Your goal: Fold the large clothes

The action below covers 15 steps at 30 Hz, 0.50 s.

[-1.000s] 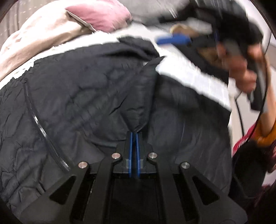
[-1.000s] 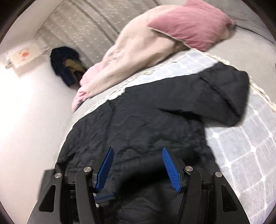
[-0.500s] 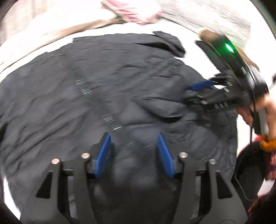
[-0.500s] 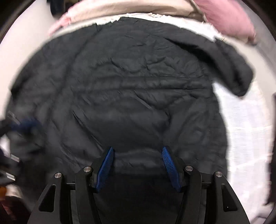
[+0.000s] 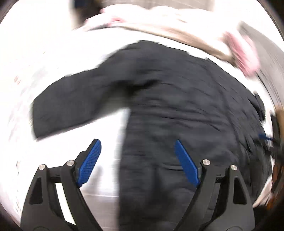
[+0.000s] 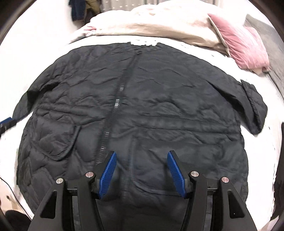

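Observation:
A large black quilted jacket lies spread flat on a white bed, front up, its zipper running down the middle and both sleeves out to the sides. My right gripper is open and empty, hovering over the jacket's lower hem. My left gripper is open and empty, over the jacket's left edge, with the left sleeve ahead of it. The left wrist view is motion-blurred. The left gripper's blue pad shows at the right wrist view's left edge.
A beige duvet and a pink pillow lie heaped at the head of the bed. Dark clothes hang on the wall behind. The white bedsheet shows bare left of the jacket.
My left gripper let go of the jacket fabric, opened, and swung left to the sleeve side. The right gripper moved back over the hem. The jacket now lies flat.

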Motion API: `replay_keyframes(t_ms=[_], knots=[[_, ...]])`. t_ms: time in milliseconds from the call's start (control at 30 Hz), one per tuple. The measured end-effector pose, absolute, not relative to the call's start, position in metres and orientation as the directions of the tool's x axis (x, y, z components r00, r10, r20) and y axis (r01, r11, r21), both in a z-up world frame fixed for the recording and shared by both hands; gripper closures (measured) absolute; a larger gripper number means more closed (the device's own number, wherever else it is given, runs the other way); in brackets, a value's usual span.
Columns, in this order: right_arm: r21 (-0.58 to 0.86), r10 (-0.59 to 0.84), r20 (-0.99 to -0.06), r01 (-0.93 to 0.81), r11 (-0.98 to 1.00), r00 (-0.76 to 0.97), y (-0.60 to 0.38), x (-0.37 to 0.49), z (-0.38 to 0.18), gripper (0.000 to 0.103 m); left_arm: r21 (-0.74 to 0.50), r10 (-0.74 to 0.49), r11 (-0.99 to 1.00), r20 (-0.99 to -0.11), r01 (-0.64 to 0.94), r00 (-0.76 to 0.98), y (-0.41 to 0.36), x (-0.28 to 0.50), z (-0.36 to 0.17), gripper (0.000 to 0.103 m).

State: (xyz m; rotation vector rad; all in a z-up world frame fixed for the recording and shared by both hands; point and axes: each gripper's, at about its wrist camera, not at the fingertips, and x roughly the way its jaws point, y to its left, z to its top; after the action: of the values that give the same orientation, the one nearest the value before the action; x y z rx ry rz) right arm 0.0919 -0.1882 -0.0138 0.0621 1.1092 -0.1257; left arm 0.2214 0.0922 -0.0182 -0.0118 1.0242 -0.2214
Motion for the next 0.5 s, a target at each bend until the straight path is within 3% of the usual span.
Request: replay_keyframes(t_ms=[133,267,500], knots=[[-0.065,-0.095,-0.884,0.081,0.995,0.458,-0.162,0.098,-0.019,0.043,-0.257,-0.217,0.966,-0.859,-0.024,0.464,0.164,0.238,-0.046,0.018],[-0.108,-0.110,-0.875,0.033,0.994,0.471,-0.142,0.105,-0.024,0.043,-0.312,-0.200,0.931,-0.870,-0.191,0.451,0.208,0.248,-0.076,0.018],[-0.144,-0.121,-0.877,-0.015,0.989,0.465,-0.130,0.119,-0.039,0.043,-0.466,-0.241,0.813,-0.815,-0.349,0.527,0.247,0.274,-0.096,0.018]])
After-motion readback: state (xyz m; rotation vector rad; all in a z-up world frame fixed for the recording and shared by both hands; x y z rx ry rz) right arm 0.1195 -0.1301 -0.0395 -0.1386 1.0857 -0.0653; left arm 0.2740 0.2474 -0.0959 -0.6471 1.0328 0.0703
